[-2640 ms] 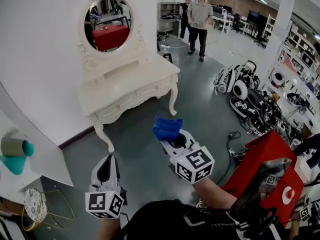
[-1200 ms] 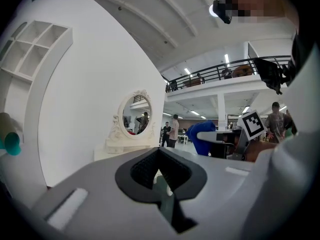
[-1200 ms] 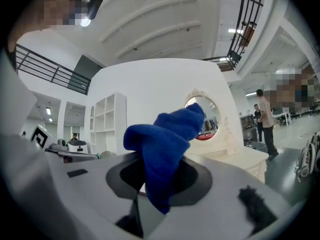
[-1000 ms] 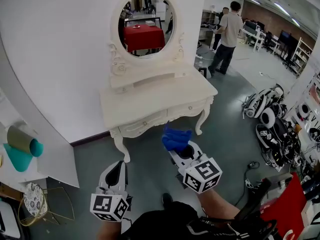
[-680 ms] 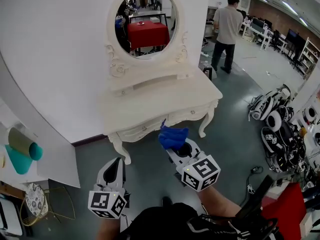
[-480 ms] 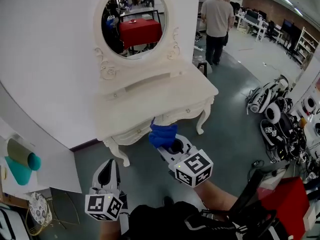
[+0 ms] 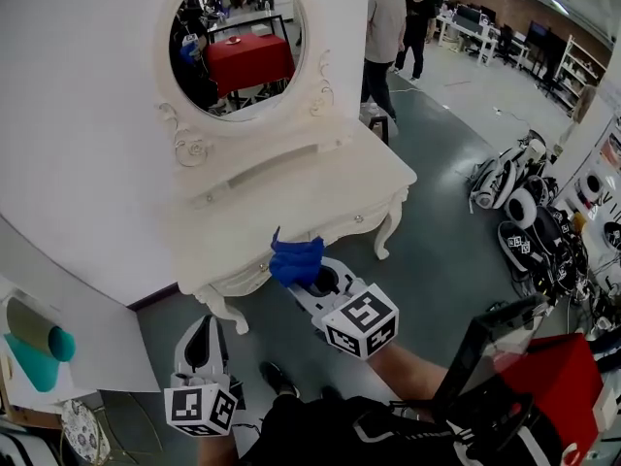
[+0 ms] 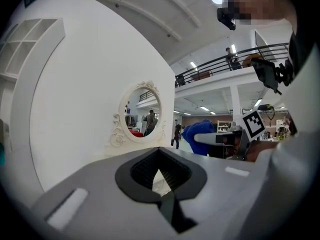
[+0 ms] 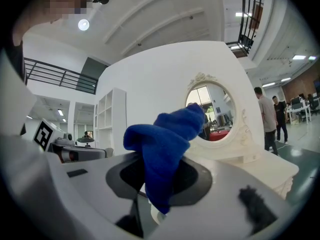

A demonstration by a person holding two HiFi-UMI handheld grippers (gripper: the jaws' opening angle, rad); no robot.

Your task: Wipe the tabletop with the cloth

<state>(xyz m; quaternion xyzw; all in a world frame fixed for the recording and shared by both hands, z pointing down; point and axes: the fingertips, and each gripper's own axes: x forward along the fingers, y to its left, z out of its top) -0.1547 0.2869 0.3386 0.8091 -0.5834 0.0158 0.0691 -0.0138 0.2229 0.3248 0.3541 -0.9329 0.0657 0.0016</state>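
Fingers (image 9: pixel 122 179) of the right gripper (image 9: pixel 151 204) pinch the blue cloth (image 9: pixel 167 139), bunched above them.

We counted two grippers, the left gripper (image 7: pixel 200 326) and the right gripper (image 7: pixel 303 278), plus one blue cloth (image 7: pixel 295 259), one dressing table (image 7: pixel 320 187), one oval mirror (image 7: pixel 233 42), and two folks upper right: a person (image 7: pixel 384 27) and a second person (image 7: pixel 418 22).

Right tool (image 7: pixel 307 276) with blue cloth (image 7: pixel 294 258) now closer, at dressing table (image 7: pixel 320 183) front edge.
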